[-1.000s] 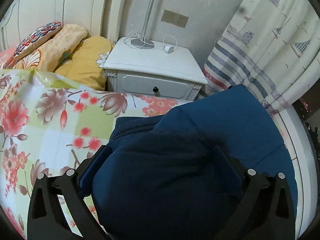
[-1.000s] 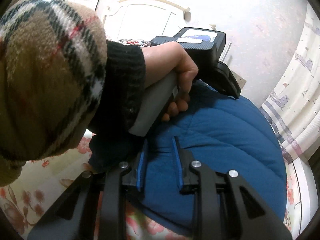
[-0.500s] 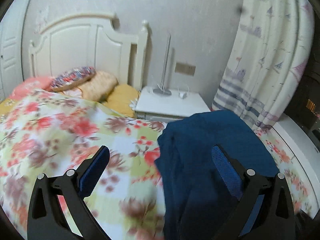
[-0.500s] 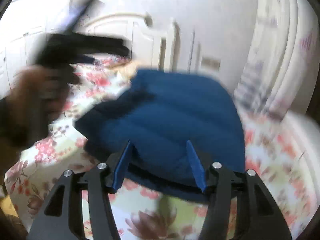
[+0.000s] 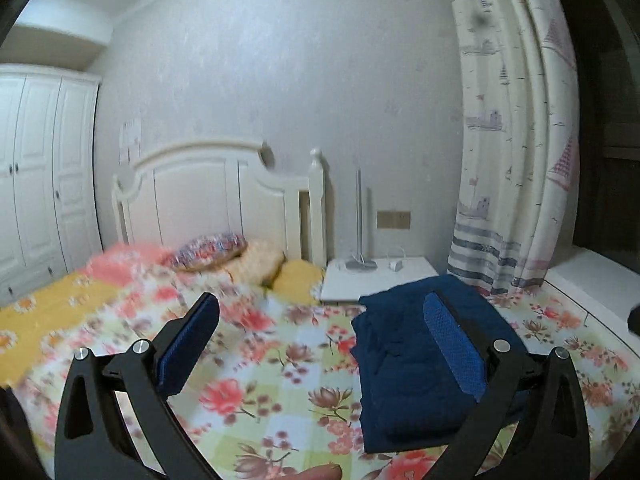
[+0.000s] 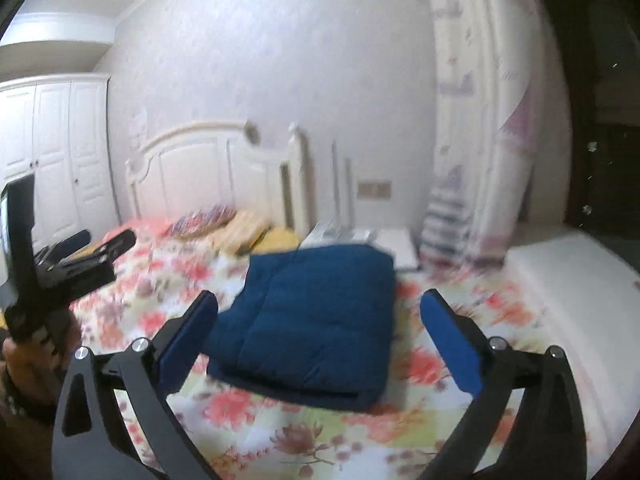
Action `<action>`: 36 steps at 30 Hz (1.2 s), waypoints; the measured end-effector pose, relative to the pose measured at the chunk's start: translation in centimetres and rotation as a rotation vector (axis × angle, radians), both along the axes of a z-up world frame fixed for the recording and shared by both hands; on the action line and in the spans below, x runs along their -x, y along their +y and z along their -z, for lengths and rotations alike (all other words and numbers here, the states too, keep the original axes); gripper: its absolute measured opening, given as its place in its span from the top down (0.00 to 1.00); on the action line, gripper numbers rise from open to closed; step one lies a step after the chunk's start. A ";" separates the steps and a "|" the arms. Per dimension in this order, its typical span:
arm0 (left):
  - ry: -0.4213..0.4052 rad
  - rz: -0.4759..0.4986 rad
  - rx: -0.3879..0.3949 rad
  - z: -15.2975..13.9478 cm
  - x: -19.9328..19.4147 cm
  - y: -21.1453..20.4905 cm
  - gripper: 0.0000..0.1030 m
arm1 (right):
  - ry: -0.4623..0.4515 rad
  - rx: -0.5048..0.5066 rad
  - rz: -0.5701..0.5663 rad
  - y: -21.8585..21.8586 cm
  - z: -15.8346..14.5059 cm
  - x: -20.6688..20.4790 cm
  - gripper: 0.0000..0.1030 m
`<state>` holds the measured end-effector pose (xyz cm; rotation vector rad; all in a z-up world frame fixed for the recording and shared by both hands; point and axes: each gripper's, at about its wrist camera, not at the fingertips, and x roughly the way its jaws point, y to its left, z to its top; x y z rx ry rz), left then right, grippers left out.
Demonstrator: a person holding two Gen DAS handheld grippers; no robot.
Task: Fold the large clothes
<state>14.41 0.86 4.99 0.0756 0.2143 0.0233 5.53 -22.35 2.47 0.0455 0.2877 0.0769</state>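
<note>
We judge the folded blue padded jacket (image 6: 316, 320) ahead of our right tongs (image 6: 318, 320), whose jaws are opening on nothing, and beside our empty, spread left tongs (image 5: 320, 330), soft, bulky and springy, best pinched at a thick folded edge.

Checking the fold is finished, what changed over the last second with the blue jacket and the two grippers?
Both grippers pulled up and back off the blue jacket. The right gripper let go, its jaws opening; the left gripper was already open. The jacket stayed folded on the floral bedspread.
</note>
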 end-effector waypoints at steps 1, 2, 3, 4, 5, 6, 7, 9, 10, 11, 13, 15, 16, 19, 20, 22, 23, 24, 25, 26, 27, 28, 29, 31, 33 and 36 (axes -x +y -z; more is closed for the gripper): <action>0.004 0.007 -0.018 -0.5 0.8 -0.5 0.04 | -0.006 0.010 0.011 0.1 -0.4 0.5 0.02; 0.005 0.016 -0.021 -0.8 1.5 -0.9 0.04 | -0.012 0.025 0.023 0.2 -0.8 1.1 0.02; 0.017 0.026 -0.016 -1.0 2.3 -1.2 0.04 | -0.012 0.038 0.032 0.5 -1.0 1.6 0.02; 0.026 0.027 -0.011 -1.0 2.7 -1.4 0.04 | -0.006 0.050 0.043 0.7 -1.1 1.9 0.02; 0.037 0.028 -0.005 -0.8 3.3 -1.6 0.04 | 0.003 0.058 0.052 0.6 -1.1 1.7 0.02; 0.047 0.039 -0.004 -0.7 3.7 -1.9 0.04 | 0.016 0.064 0.060 0.7 -1.0 1.7 0.02; 0.066 0.047 -0.008 -0.4 4.0 -2.2 0.04 | 0.028 0.067 0.066 0.6 -1.1 1.5 0.02; 0.097 0.043 -0.019 0.3 4.1 -2.7 0.04 | 0.080 0.069 0.081 0.7 -0.3 0.9 0.02; 0.110 0.036 -0.027 0.7 4.1 -2.9 0.04 | 0.103 0.067 0.083 0.8 0.3 0.4 0.02; 0.121 0.032 -0.031 1.0 4.0 -3.0 0.04 | 0.139 0.060 0.086 0.8 0.9 -0.2 0.02; 0.150 0.025 -0.036 1.8 3.9 -3.2 0.04 | 0.186 0.055 0.089 0.8 2.0 -1.0 0.02; 0.177 0.039 -0.038 2.4 3.8 -3.4 0.04 | 0.225 0.053 0.090 0.8 3.3 -1.8 0.02; 0.185 0.042 -0.039 2.7 3.7 -3.5 0.04 | 0.240 0.049 0.089 0.8 3.7 -2.0 0.02; 0.209 0.050 -0.035 3.3 3.4 -3.6 0.04 | 0.276 0.039 0.082 0.9 5.0 -2.7 0.02; 0.216 0.052 -0.034 3.4 3.2 -3.6 0.04 | 0.281 0.043 0.082 1.0 5.3 -2.6 0.02; 0.225 0.051 -0.038 3.8 3.1 -3.7 0.04 | 0.291 0.049 0.083 1.1 5.7 -2.8 0.02; 0.228 0.051 -0.039 3.9 3.1 -3.7 0.04 | 0.296 0.050 0.081 1.2 5.9 -2.8 0.02; 0.233 0.052 -0.039 4.0 3.0 -3.8 0.04 | 0.298 0.050 0.080 1.2 6.0 -2.8 0.02; 0.236 0.052 -0.038 4.1 3.0 -3.8 0.04 | 0.299 0.050 0.080 1.2 6.0 -2.8 0.02; 0.239 0.052 -0.038 4.1 2.9 -3.9 0.04 | 0.301 0.049 0.081 1.2 6.0 -2.8 0.02; 0.244 0.053 -0.038 4.3 2.8 -3.9 0.04 | 0.301 0.048 0.080 1.2 6.1 -2.8 0.02; 0.247 0.054 -0.037 4.3 2.8 -3.9 0.04 | 0.299 0.047 0.080 1.2 6.1 -2.8 0.02; 0.250 0.054 -0.037 4.4 2.8 -3.9 0.04 | 0.298 0.049 0.081 1.3 6.1 -2.8 0.02; 0.254 0.054 -0.037 4.5 2.8 -3.9 0.04 | 0.299 0.049 0.080 1.2 6.1 -2.8 0.02; 0.256 0.055 -0.039 4.5 2.8 -4.0 0.04 | 0.298 0.049 0.080 1.2 6.0 -2.7 0.02; 0.257 0.056 -0.035 4.6 2.8 -4.1 0.04 | 0.297 0.050 0.079 1.3 6.0 -2.7 0.02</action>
